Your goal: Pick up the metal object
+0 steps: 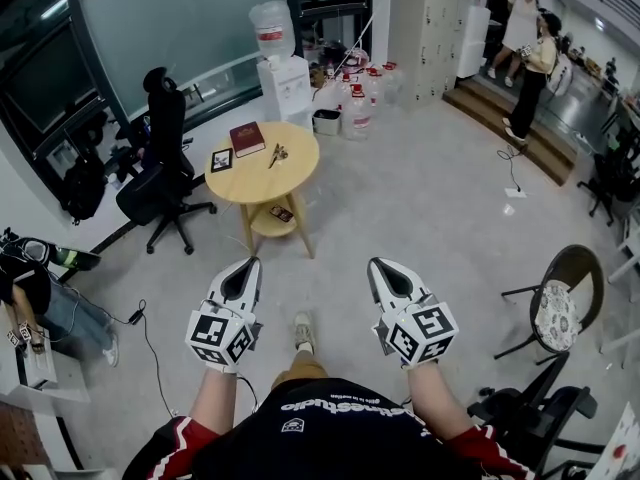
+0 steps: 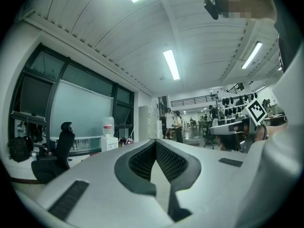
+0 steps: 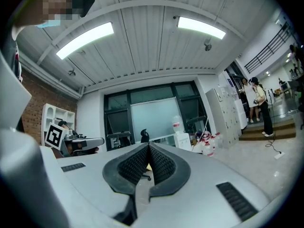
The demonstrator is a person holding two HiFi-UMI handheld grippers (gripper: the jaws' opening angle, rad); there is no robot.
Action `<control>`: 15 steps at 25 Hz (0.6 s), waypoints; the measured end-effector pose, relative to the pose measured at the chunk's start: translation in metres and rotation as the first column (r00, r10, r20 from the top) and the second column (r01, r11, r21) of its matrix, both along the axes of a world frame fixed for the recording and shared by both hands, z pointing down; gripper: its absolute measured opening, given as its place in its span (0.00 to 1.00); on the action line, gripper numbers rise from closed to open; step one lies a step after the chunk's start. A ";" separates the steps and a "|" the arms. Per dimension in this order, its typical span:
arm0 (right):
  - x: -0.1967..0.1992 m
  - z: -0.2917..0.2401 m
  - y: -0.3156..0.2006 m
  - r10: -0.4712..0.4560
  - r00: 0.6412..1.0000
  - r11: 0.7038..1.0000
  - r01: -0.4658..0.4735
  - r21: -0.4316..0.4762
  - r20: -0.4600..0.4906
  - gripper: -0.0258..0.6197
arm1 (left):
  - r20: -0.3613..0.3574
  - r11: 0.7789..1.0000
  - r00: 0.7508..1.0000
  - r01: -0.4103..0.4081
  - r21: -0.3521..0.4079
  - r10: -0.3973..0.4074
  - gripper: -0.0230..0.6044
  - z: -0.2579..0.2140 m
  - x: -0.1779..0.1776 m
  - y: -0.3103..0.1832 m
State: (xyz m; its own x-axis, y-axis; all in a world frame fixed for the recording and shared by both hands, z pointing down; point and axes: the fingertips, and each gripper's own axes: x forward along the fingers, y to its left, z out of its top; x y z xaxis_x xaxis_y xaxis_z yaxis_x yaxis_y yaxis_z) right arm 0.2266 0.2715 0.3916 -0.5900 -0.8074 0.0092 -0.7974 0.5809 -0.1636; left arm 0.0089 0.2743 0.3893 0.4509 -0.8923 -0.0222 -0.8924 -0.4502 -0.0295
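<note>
A small, thin metal object [image 1: 278,154] lies on the round wooden table [image 1: 290,173] a few steps ahead in the head view, to the right of a dark red book [image 1: 247,138] and a small framed card [image 1: 221,159]. Held low in front of the person's body, my left gripper [image 1: 248,264] and right gripper [image 1: 378,265] both point toward the table and are well short of it. The left gripper [image 2: 155,142] has its jaws pressed together with nothing between them. The right gripper [image 3: 148,146] is likewise shut and empty.
A black office chair [image 1: 160,163] stands left of the table, with a water dispenser [image 1: 284,78] and several water bottles [image 1: 360,103] behind it. A cushioned chair [image 1: 558,308] is at the right. Two people [image 1: 530,53] stand on a step at the back right. Another person [image 1: 35,308] sits at the left.
</note>
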 end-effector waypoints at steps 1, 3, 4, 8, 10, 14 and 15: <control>-0.001 -0.001 -0.001 0.000 1.000 1.000 0.000 0.001 0.000 0.08 | 0.000 1.000 1.000 -0.001 -0.001 0.001 0.06 0.000 0.000 0.000; -0.002 -0.002 -0.005 -0.002 1.000 1.000 0.002 0.004 -0.002 0.08 | -0.004 1.000 1.000 0.000 -0.003 0.000 0.06 0.001 -0.001 -0.002; -0.003 -0.003 -0.006 -0.004 1.000 1.000 0.004 0.005 -0.004 0.08 | -0.005 1.000 1.000 0.001 -0.003 -0.001 0.06 0.001 -0.002 -0.003; -0.008 -0.002 -0.014 -0.011 1.000 1.000 0.011 0.006 -0.005 0.08 | -0.011 1.000 1.000 0.010 -0.004 -0.010 0.06 0.003 -0.008 -0.009; -0.011 -0.002 -0.020 -0.016 1.000 1.000 0.016 0.006 -0.005 0.08 | -0.017 1.000 1.000 0.016 -0.004 -0.016 0.06 0.003 -0.011 -0.014; -0.015 -0.005 -0.032 -0.024 1.000 1.000 0.024 0.009 -0.004 0.08 | -0.022 1.000 0.999 0.026 -0.005 -0.026 0.06 0.002 -0.015 -0.025; -0.015 -0.005 -0.035 -0.025 1.000 1.000 0.025 0.010 -0.005 0.08 | -0.024 1.000 0.999 0.027 -0.005 -0.027 0.06 0.003 -0.015 -0.028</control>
State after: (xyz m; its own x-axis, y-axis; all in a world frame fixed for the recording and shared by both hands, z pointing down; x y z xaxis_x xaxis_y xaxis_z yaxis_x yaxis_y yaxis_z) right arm 0.2113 0.2361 0.3862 -0.6101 -0.7923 0.0039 -0.7832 0.6024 -0.1540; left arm -0.0064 0.2463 0.3920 0.4260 -0.9043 -0.0285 -0.9047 -0.4260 -0.0060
